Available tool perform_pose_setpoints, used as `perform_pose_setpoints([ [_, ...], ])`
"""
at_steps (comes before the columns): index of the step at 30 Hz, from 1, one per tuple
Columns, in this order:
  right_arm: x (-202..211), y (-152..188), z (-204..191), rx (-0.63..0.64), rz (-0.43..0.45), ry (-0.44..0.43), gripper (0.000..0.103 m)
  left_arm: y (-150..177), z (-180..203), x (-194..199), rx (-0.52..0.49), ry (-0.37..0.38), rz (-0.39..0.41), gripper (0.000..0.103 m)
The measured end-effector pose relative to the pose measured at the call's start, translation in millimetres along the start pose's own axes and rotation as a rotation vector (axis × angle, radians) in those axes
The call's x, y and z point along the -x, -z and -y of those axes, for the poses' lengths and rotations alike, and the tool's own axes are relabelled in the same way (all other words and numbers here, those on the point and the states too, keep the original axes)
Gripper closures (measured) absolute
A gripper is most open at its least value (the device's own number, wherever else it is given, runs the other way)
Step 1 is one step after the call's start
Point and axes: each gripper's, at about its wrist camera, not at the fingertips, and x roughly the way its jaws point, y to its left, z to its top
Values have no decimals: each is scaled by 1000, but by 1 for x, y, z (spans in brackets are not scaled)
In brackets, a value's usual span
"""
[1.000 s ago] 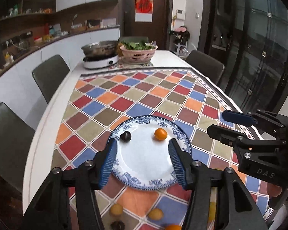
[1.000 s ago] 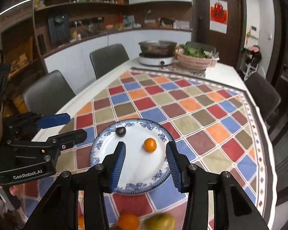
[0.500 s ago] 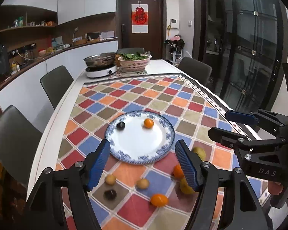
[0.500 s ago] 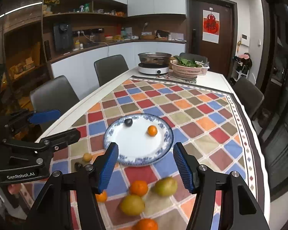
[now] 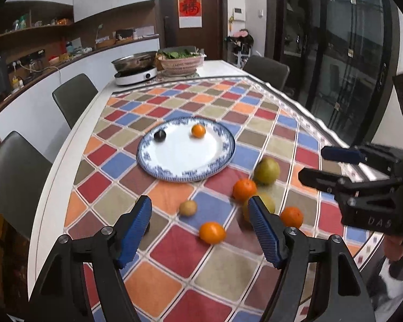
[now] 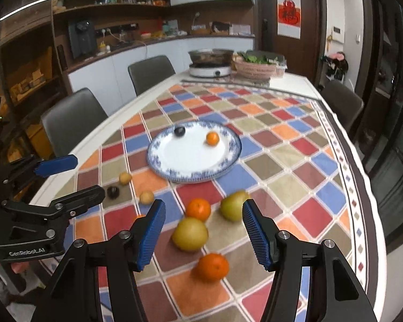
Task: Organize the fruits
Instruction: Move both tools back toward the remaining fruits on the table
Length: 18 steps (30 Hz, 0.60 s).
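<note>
Kitchen cabinets and dark chairs ring a long table (image 5: 67,177) spread with a checked cloth (image 6: 303,145), on which a blue-rimmed plate (image 5: 158,173) holds one small orange (image 5: 198,130) and a dark fruit (image 5: 159,135). Both the left gripper (image 5: 198,228) and right gripper (image 6: 202,230) hover with fingers spread and empty. Nearer them, loose on the cloth beside the plate, lie two green pears (image 6: 190,233), oranges (image 6: 212,266) and small yellowish fruits (image 6: 146,197).

The left gripper (image 6: 67,177), sitting at nine o'clock in the right wrist view, is showing "GenRobot.AI" on its body. The right gripper (image 5: 333,166), at three o'clock in the left wrist view, is showing "DAS".
</note>
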Motion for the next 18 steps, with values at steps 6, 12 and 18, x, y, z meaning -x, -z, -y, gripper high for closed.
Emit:
perform_pose_setpoints([
  [6, -13, 22, 1, -10, -80, 6, 43, 22, 4, -10, -19, 15, -47, 30],
  [12, -30, 44, 4, -33, -174, -4, 43, 33, 7, -27, -28, 32, -100, 30],
  [18, -45, 56, 11, -59, -247, 11, 43, 42, 9, -48, -44, 29, -165, 30],
])
